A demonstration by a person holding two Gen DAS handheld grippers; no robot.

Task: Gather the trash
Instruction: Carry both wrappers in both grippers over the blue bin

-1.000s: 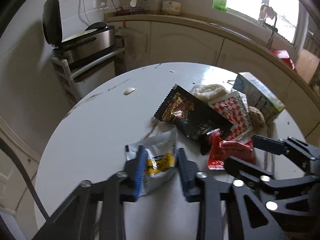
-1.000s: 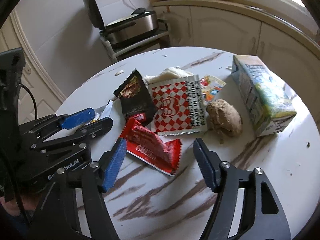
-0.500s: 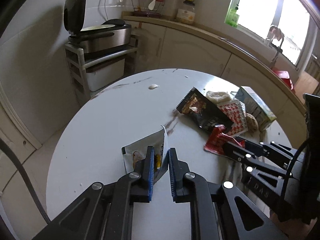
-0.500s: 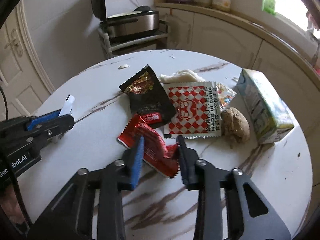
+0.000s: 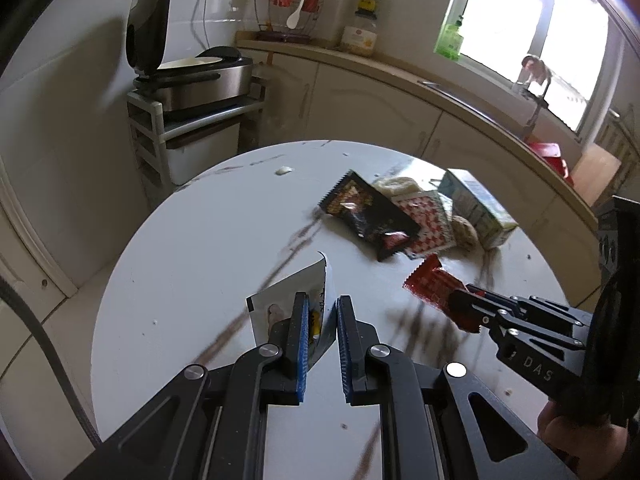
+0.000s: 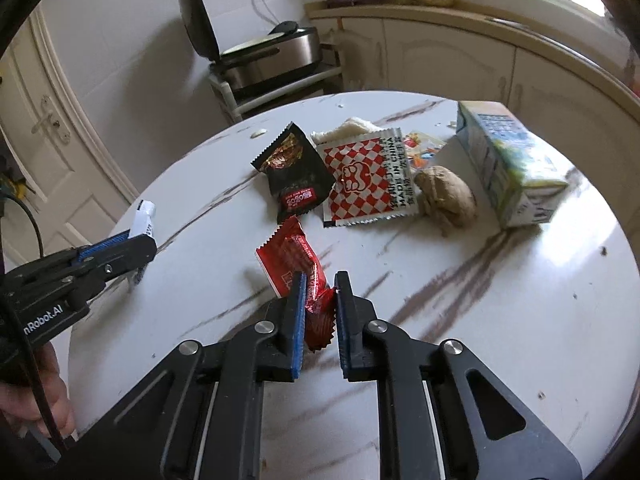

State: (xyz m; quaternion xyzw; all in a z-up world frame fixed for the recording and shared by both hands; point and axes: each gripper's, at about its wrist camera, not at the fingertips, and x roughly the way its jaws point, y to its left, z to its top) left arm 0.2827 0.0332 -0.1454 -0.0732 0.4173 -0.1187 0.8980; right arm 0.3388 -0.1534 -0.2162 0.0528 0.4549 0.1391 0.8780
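On the round white marble table (image 5: 192,264), my left gripper (image 5: 322,300) is shut on a white wrapper with yellow print (image 5: 276,302) and holds it tilted above the tabletop. In the right wrist view the same left gripper (image 6: 138,242) shows at the left with the white wrapper (image 6: 145,220) sticking out of it. My right gripper (image 6: 320,280) has its jaws closing hard on a red wrapper (image 6: 290,256); the pads pinch its near end. The left wrist view shows that right gripper (image 5: 464,302) gripping the red wrapper (image 5: 430,284).
Further back on the table (image 6: 520,300) lie a black snack wrapper (image 6: 296,176), a red-and-white checked packet (image 6: 368,180), a brown crumpled lump (image 6: 446,196), a drink carton (image 6: 508,164) and a white tissue (image 6: 352,126). A rice cooker (image 6: 272,56) stands on a rack behind.
Both grippers closed, the left on the white wrapper and the right on the red one. The left drew back and up with its wrapper; the red wrapper now stands apart from the pile.
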